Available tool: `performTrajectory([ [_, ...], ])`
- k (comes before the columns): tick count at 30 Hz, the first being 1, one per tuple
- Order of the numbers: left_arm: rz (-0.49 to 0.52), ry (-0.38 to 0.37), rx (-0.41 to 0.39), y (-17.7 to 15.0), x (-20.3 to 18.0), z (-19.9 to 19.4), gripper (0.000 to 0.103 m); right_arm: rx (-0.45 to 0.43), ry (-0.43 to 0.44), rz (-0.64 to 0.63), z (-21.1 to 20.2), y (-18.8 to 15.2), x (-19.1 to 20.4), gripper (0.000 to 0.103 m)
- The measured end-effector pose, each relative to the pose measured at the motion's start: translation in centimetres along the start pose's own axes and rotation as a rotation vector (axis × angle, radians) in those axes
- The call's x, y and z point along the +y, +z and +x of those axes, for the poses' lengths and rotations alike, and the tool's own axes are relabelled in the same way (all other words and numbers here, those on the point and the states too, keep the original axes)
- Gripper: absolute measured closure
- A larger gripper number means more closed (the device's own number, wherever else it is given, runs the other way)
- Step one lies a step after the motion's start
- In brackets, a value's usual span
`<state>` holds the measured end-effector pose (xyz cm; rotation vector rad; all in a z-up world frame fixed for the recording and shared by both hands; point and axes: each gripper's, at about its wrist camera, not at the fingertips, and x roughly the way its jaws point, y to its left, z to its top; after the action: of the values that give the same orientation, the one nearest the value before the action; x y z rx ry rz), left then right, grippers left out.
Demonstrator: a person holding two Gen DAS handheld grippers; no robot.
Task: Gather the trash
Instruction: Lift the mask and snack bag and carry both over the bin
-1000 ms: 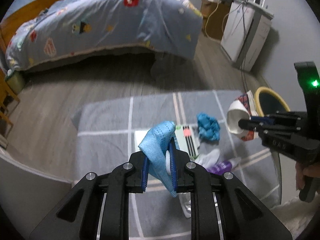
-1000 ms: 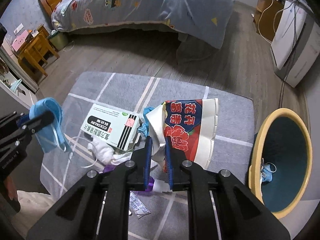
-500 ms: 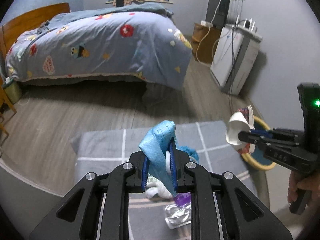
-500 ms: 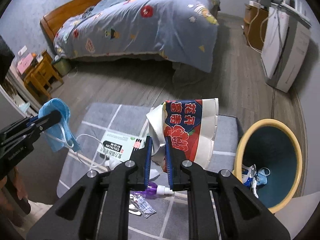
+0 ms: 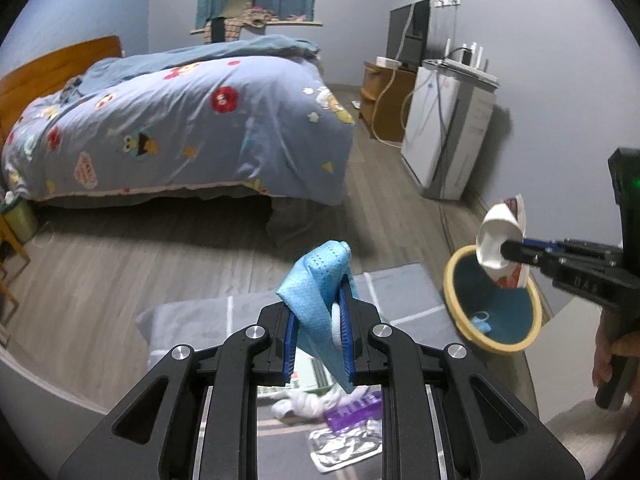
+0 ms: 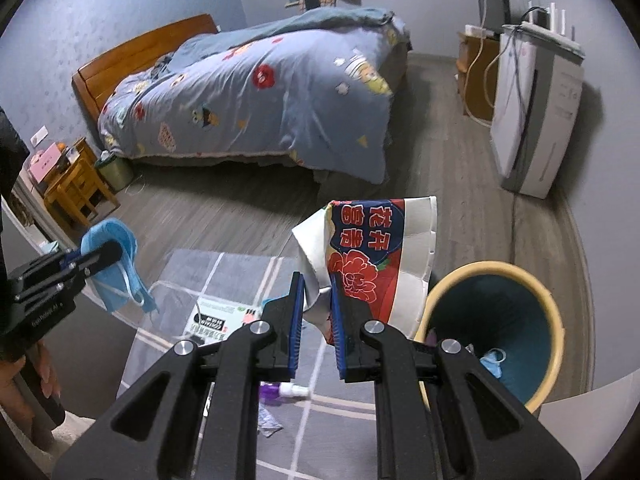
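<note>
My left gripper is shut on a blue face mask and holds it high above the grey rug; it also shows in the right wrist view. My right gripper is shut on a crushed red-and-white paper cup, held up just left of the yellow-rimmed bin. In the left wrist view the cup hangs over the bin. A blue mask lies inside the bin.
On the rug lie a white box, a white rag, a purple bottle and a foil blister pack. A bed stands behind, a white appliance to the right, wooden stools to the left.
Both grippers have risen and tilted up from the rug, each keeping its hold. The right gripper with the cup has moved toward the bin.
</note>
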<state>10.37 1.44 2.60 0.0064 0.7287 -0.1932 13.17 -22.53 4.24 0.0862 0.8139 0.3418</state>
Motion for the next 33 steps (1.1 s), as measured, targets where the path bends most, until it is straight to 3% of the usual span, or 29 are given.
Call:
performTrajectory([
  [17, 0.182, -0.130, 0.066, 1.3, -10.6, 3.8, 0.084, -0.060, -0.092, 0.213, -2.4, -0.6, -11.4, 0.090],
  [26, 0.266, -0.229, 0.108, 1.1, -16.8, 6.6, 0.084, -0.028, -0.144, 0.287, -3.6, -3.1, -18.6, 0.090],
  [33, 0.330, -0.280, 0.146, 0.5, -21.1, 9.2, 0.084, -0.005, -0.152, 0.342, -2.4, -4.8, -21.2, 0.090],
])
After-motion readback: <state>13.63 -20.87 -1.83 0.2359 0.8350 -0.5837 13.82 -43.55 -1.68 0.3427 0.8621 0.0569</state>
